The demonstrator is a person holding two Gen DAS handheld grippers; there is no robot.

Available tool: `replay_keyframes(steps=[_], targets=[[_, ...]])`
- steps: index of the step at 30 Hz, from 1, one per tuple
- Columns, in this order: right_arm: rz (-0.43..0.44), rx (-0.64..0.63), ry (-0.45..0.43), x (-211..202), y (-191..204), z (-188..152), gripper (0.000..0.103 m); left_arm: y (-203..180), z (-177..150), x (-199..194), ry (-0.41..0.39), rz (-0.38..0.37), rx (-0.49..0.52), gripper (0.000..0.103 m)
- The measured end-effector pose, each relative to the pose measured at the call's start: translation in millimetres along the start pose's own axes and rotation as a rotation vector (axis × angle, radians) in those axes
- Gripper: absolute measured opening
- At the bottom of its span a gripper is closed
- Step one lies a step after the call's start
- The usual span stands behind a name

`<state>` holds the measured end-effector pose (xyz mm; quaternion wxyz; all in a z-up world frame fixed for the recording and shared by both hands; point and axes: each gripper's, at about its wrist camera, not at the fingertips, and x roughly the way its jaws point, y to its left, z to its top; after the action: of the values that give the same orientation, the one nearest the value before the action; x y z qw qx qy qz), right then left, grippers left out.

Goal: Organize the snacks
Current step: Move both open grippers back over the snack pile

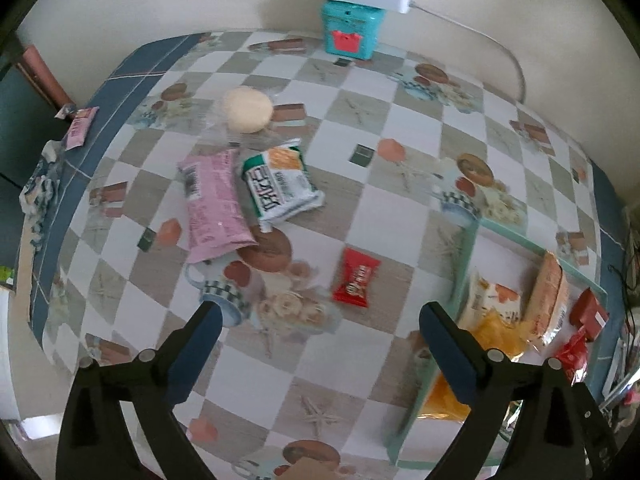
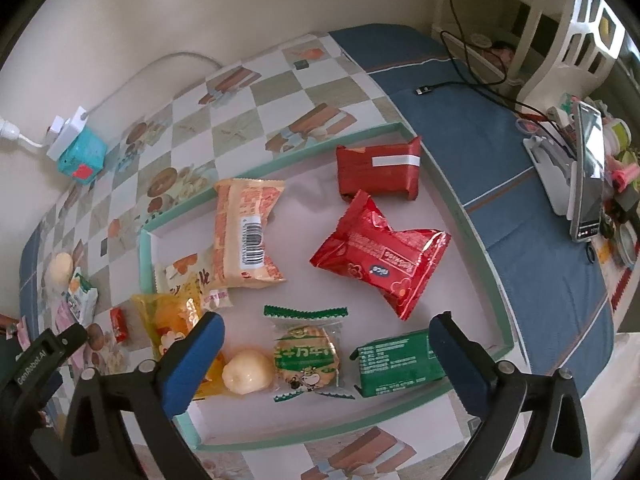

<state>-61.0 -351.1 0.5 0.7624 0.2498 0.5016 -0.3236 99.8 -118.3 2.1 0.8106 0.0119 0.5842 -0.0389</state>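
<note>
left tool (image 1: 320, 322) — black arms, blue pads, silver screws | right tool (image 2: 326, 340) — same

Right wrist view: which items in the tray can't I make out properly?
- Yellow translucent packet: lower part hidden behind the right gripper finger.
- Dark green rectangular packet: right end covered by the other finger; print too small.
- Cream-and-orange packet: overlapped by the orange barcode packet.
- Mint-rimmed tray: near corners cut off.

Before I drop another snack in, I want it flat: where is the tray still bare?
The tray is bare along its right wall, right of the red pouch, and along the front edge below the round biscuit. The left corner is crowded with overlapping orange packets.
</note>
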Motion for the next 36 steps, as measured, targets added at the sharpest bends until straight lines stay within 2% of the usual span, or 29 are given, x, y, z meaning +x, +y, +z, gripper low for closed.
replay_keyframes(steps=[11,15,21,36], targets=[[0.005,-0.028,-0.006,-2.9,22.3,-4.0,0.103,26.4,9.5,-9.4,-0.032,0.027,-0.034,0.099],[0.015,-0.046,-0.014,-5.6,36.9,-5.9,0.103,41.6,15.7,-16.2,-0.073,0.097,-0.026,0.099],[0.020,-0.096,-0.004,-2.8,69.0,-14.7,0.103,81.5,24.1,-19.1,-0.096,0.174,-0.062,0.099],[0.074,-0.244,0.013,3.6,157.8,-45.6,0.103,160.6,35.3,-21.1,-0.106,0.211,-0.211,0.099]])
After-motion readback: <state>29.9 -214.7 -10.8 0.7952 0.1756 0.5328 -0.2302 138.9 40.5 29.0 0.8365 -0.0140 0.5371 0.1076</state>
